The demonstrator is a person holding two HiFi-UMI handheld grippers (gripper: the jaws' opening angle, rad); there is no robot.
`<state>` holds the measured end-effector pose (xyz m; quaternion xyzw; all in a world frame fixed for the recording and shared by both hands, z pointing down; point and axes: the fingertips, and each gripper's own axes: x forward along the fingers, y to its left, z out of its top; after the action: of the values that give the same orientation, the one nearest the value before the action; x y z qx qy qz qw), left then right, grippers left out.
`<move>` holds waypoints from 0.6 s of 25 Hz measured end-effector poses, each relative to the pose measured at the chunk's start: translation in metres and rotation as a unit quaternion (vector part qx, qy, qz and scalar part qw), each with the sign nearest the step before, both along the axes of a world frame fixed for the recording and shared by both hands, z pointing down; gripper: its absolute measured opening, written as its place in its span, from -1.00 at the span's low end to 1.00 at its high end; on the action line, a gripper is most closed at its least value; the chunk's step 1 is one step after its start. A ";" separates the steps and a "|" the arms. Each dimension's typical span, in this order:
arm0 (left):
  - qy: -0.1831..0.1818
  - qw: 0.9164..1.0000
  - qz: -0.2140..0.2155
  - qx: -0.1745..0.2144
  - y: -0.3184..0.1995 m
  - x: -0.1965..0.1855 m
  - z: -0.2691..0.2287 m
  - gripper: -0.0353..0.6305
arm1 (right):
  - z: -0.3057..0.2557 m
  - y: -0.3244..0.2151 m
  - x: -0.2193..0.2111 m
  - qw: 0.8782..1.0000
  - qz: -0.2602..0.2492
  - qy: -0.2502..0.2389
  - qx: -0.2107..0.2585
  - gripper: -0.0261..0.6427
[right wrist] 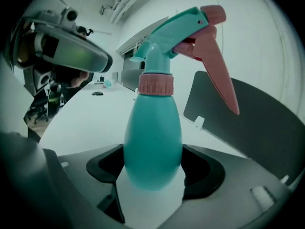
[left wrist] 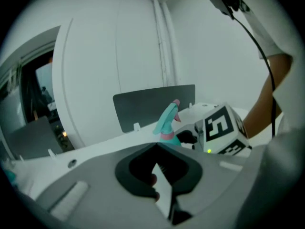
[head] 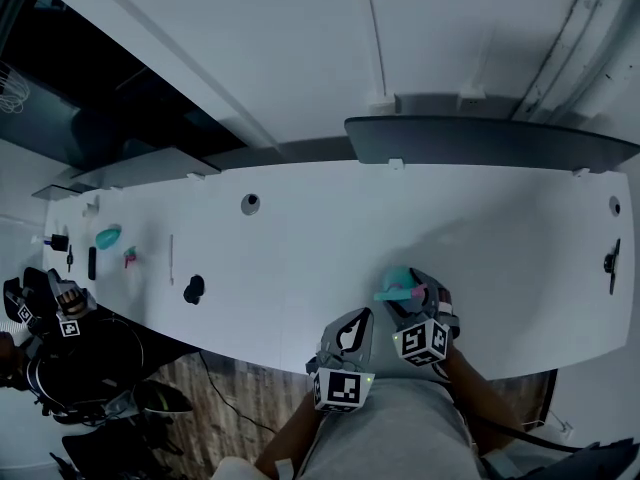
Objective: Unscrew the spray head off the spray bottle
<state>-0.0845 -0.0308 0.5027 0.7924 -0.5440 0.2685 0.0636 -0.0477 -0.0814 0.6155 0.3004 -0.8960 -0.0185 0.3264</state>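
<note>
Though small overhead, bottle (right wrist: 152,128) gripped, right tongs (right wrist: 153,168)

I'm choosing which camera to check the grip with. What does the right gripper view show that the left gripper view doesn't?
Only the right gripper view: the spray bottle, its teal body clamped in the right gripper. Only the left gripper view: the left gripper, jaws together on nothing, and the right gripper's marker cube. Both: the spray head, screwed on, and the dark panel.
</note>
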 end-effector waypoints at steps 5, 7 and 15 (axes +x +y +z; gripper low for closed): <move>-0.057 0.996 0.060 0.039 -0.006 0.019 -0.040 -0.43 | -0.033 -0.012 0.022 0.988 -0.022 0.101 0.115 0.20; -0.055 0.995 0.075 0.042 -0.006 0.026 -0.043 -0.43 | -0.043 -0.016 0.029 0.983 -0.024 0.116 0.137 0.20; -0.079 0.990 0.105 0.048 -0.005 0.034 -0.043 -0.43 | -0.055 -0.019 0.033 0.971 -0.045 0.155 0.178 0.20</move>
<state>-0.0502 -0.0354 0.4595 0.8237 -0.4732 0.3089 -0.0461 -0.0143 -0.1003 0.5604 0.3068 -0.8293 -0.2390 0.4014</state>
